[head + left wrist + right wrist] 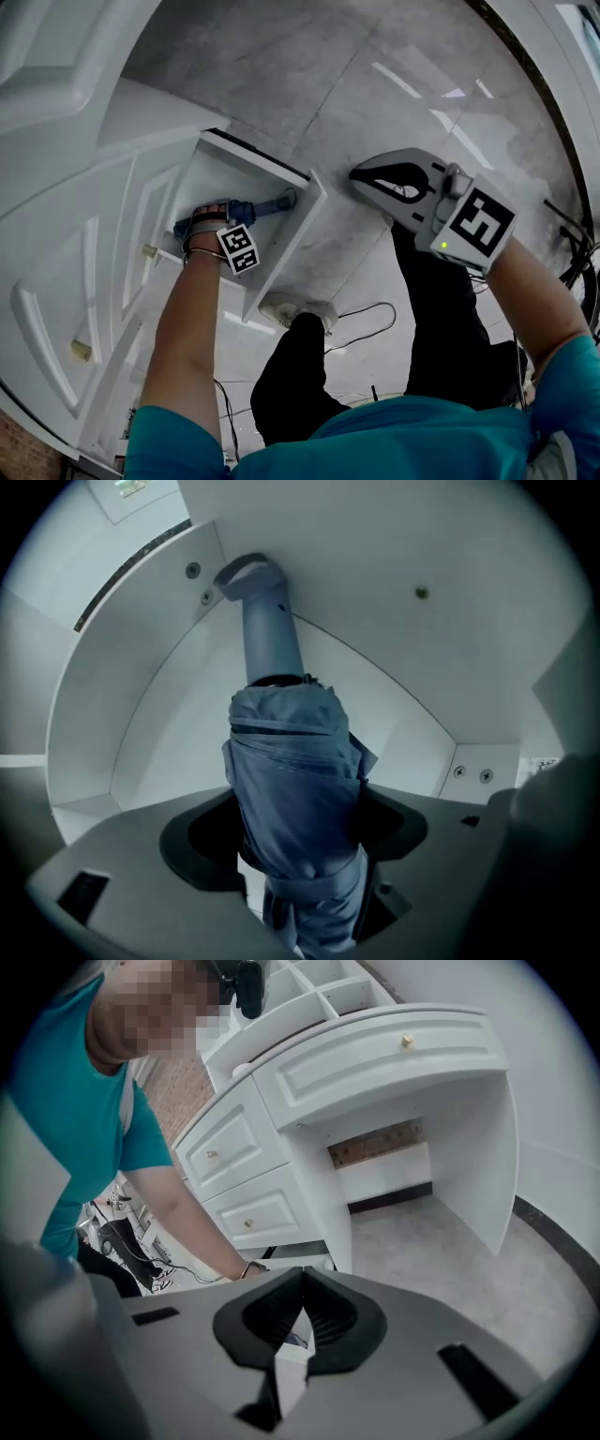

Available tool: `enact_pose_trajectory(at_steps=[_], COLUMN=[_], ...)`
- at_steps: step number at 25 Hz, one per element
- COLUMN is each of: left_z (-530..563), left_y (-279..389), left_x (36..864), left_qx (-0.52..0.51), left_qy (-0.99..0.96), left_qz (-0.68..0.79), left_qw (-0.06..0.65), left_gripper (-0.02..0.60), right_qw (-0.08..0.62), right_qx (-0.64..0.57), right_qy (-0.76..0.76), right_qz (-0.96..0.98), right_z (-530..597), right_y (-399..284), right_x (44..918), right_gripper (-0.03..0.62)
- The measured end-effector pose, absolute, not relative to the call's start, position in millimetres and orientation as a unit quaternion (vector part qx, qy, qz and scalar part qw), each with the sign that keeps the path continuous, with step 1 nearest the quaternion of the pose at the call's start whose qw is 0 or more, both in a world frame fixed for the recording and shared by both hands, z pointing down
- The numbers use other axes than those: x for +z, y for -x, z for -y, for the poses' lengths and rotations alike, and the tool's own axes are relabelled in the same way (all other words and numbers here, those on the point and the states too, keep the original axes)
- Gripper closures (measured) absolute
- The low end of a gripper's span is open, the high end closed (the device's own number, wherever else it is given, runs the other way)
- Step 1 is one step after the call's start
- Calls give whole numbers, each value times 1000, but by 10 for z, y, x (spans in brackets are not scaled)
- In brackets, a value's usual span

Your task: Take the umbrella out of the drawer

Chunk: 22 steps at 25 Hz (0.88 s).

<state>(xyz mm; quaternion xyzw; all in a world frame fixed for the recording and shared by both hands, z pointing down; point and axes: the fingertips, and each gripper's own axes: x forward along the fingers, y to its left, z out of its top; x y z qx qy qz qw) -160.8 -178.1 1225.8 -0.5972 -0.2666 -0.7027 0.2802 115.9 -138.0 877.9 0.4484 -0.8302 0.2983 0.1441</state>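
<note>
The blue folded umbrella [267,207] lies in the open bottom drawer [292,232] of a white cabinet. My left gripper [211,217] points straight down into the drawer over the umbrella's fabric end. In the left gripper view the umbrella [291,771] runs between the wide-open jaws of the left gripper [300,860], and its grey-blue handle [270,630] points to a drawer corner. I see no pad pressing on the fabric. My right gripper [356,174] hangs in the air right of the drawer. Its jaws meet at the tips, and the right gripper [302,1279] holds nothing.
The white cabinet has closed drawers with small knobs [150,251] to the left of the open one. The person's shoe [298,309] and a black cable [367,323] are on the marble floor just below the drawer front. A white desk with a knee space [403,1147] stands ahead of the right gripper.
</note>
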Motion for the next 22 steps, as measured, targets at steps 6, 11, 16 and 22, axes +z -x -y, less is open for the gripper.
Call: enact_pose_trajectory(at_steps=[6,11,16,22], left_z=[1797,1719,1649,1572], left_y=[1535,1448,1211,930], left_x=[12175,11773,11012,9630], left_qx=[-711,-705,-681,-633], left_qy=[598,632,683,758], left_qz=[261,222,169,89], left_qw=[263,233,203,129], left_gripper=[319,334,334,334], right_qw=[148,142,141,128], right_qx=[300,291,279,260], right_qy=[-437,-432,-425,-420], right_qz=[835,842,849,860], right_z=[1336,1352,1405,1504], right_y=[-1075,-1034,-1001,-935], right_x=[8761,8476,8004,7030], right_gripper=[572,572,572,572])
